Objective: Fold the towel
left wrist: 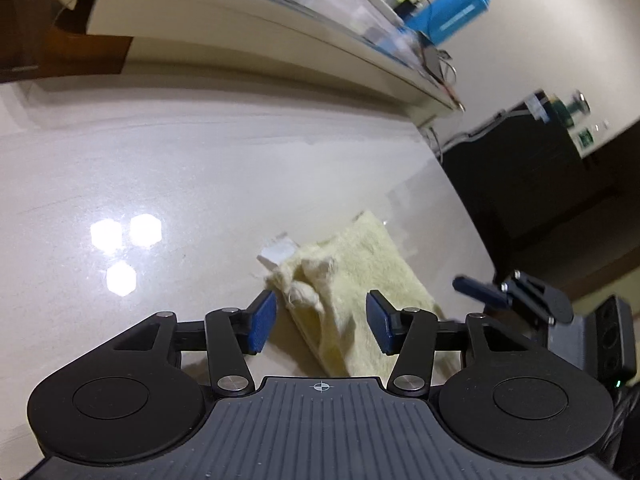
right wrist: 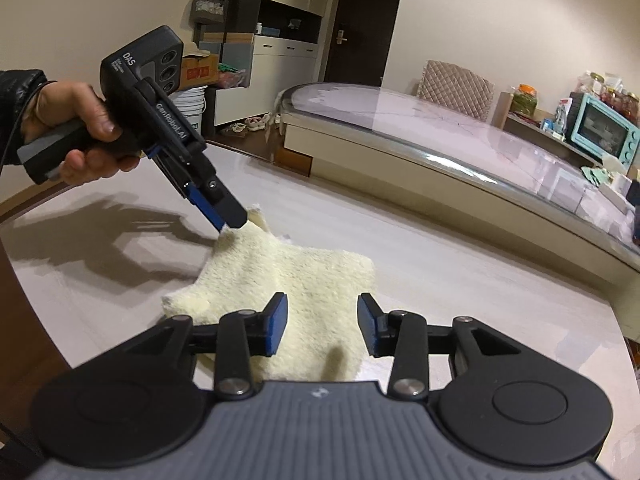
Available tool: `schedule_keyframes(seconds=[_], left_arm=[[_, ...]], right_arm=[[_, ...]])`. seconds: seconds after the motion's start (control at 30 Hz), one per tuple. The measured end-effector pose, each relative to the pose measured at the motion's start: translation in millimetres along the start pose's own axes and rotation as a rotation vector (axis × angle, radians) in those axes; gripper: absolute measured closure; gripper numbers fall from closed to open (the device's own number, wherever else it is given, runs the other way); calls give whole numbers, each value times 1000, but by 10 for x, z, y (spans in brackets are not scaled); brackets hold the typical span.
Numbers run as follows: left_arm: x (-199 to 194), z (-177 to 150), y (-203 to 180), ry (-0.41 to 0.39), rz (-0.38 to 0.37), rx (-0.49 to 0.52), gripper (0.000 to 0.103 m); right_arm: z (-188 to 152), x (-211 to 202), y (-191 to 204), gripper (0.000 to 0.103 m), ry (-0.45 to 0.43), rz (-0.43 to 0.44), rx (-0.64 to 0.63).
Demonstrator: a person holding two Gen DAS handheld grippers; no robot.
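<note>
A pale yellow towel (right wrist: 288,280) lies partly folded on the glossy white table (right wrist: 460,280). In the left wrist view the towel (left wrist: 360,276) lies between and beyond the open fingers of my left gripper (left wrist: 322,320), with a white label (left wrist: 280,254) at its far corner. In the right wrist view my left gripper (right wrist: 236,220) touches the towel's far left corner, seen side-on. My right gripper (right wrist: 322,326) is open and empty, low over the towel's near edge. It also shows in the left wrist view (left wrist: 480,292) at the right.
A second long table with a glass top (right wrist: 440,128) stands behind. A mint toaster oven (right wrist: 604,132) and jars sit at the far right. A blue bottle (left wrist: 452,12) stands on the far table in the left wrist view. The table's right edge (left wrist: 472,216) runs close to the towel.
</note>
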State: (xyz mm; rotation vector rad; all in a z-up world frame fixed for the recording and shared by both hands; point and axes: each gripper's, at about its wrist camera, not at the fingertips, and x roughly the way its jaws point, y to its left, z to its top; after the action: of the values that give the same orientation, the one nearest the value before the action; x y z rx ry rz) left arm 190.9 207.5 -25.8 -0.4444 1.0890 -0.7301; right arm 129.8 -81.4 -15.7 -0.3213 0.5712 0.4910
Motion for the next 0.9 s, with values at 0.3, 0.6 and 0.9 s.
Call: schedule_keyframes(seconds=[0.3, 0.6, 0.9], left_arm=[[-38, -24, -329, -45, 41, 260, 84], [-9, -8, -181, -47, 40, 320, 84], [-46, -43, -111, -13, 42, 326, 83]], right_arm=[[-76, -77, -136, 57, -12, -40, 52], [-77, -24, -211, 56, -6, 9, 112], [129, 334, -541, 50, 33, 70, 188]])
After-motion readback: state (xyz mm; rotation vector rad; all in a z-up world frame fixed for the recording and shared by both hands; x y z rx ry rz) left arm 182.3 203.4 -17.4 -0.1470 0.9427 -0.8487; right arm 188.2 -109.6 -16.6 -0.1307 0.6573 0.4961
